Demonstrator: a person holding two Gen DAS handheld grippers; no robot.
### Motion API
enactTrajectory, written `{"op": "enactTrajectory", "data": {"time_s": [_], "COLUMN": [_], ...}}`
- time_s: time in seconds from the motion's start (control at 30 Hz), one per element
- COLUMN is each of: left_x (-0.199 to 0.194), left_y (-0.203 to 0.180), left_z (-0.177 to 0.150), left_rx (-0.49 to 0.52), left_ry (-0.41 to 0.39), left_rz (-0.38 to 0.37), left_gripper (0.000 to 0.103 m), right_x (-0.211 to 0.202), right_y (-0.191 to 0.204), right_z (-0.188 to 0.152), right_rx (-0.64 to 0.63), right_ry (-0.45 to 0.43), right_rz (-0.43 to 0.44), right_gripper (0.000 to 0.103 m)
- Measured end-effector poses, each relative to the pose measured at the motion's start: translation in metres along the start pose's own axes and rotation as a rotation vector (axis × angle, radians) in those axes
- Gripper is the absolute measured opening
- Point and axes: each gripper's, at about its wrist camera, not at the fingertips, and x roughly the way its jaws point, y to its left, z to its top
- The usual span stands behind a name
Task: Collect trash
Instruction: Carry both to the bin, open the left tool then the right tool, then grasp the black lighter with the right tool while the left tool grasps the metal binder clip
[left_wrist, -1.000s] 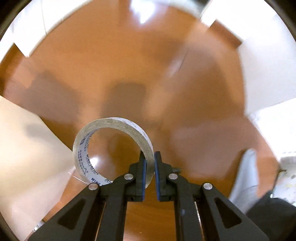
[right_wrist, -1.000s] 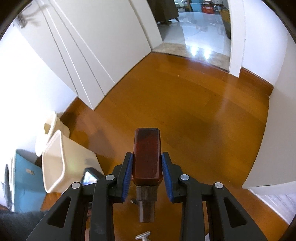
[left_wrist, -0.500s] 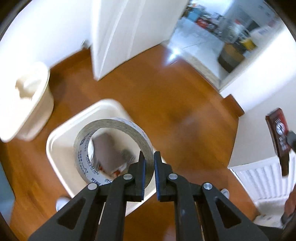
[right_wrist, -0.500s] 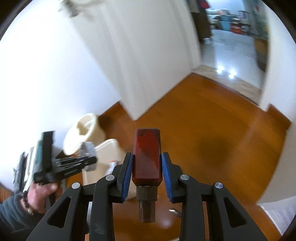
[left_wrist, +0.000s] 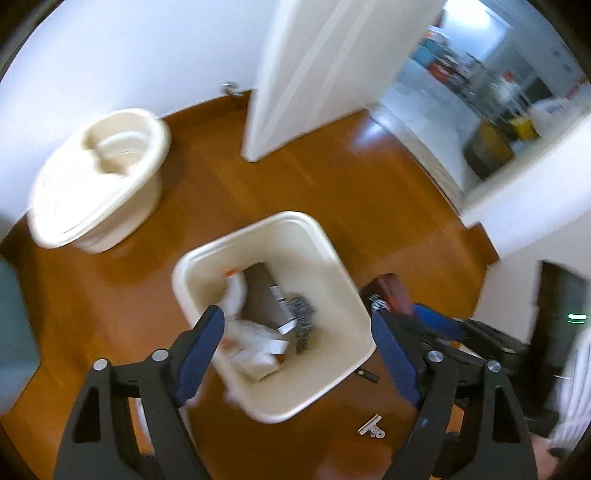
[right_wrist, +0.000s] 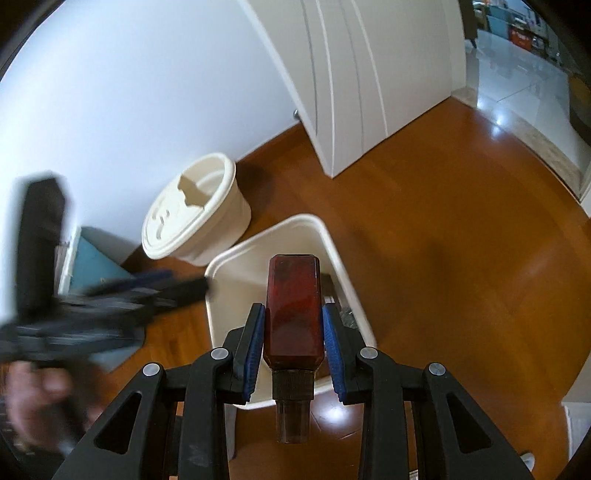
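Jaws of the left gripper (left_wrist: 295, 350) have just been opening and now stand wide apart with nothing between them, hanging over the cream rectangular bin (left_wrist: 317, 236) on the wooden floor (left_wrist: 258, 184). Inside the bin lies blurred trash (left_wrist: 258, 332), white wrappers and a dark box among it; the tape roll cannot be picked out for certain. A round lidded bucket (left_wrist: 99, 177) stands near the wall, and a metal binder clip (left_wrist: 370, 426) lies on the floor just beside the bin. At the right edge of this view the right gripper comes in with its brown bottle. From the right wrist, the right gripper (right_wrist: 291, 343) is clamped on the brown bottle (right_wrist: 293, 310), cap toward the camera, held above the bin's (right_wrist: 236, 266) near rim. The blurred left gripper (right_wrist: 110, 295) and a hand (right_wrist: 40, 398) show at left.
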Motion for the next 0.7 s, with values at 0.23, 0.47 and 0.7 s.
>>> {"op": "enactTrajectory", "data": {"time_s": [0.23, 0.47, 0.7], "left_x": [-0.061, -0.024, -0.007], "left_y": [0.025, 0.042, 0.001], "left_z": [-0.041, -0.044, -0.064], "left_rx": [-0.165, -0.192, 0.007], "left_ry": [-0.036, 0.017, 0.05], "left_rz": [-0.08, -0.057, -0.032], "left_gripper": [0.083, 0.083, 0.083], "right_x": [0.079, 0.113, 0.038], "right_y": [0.018, 0.019, 0.018], "right_z": [0.003, -0.002, -0.016], "right_rx": [-0.039, -0.013, -0.34], "right_ry": [0.154, 0.281, 0.256], "right_rz": [-0.044, -0.061, -0.004], "right_gripper": [0.034, 0.049, 0.053]}}
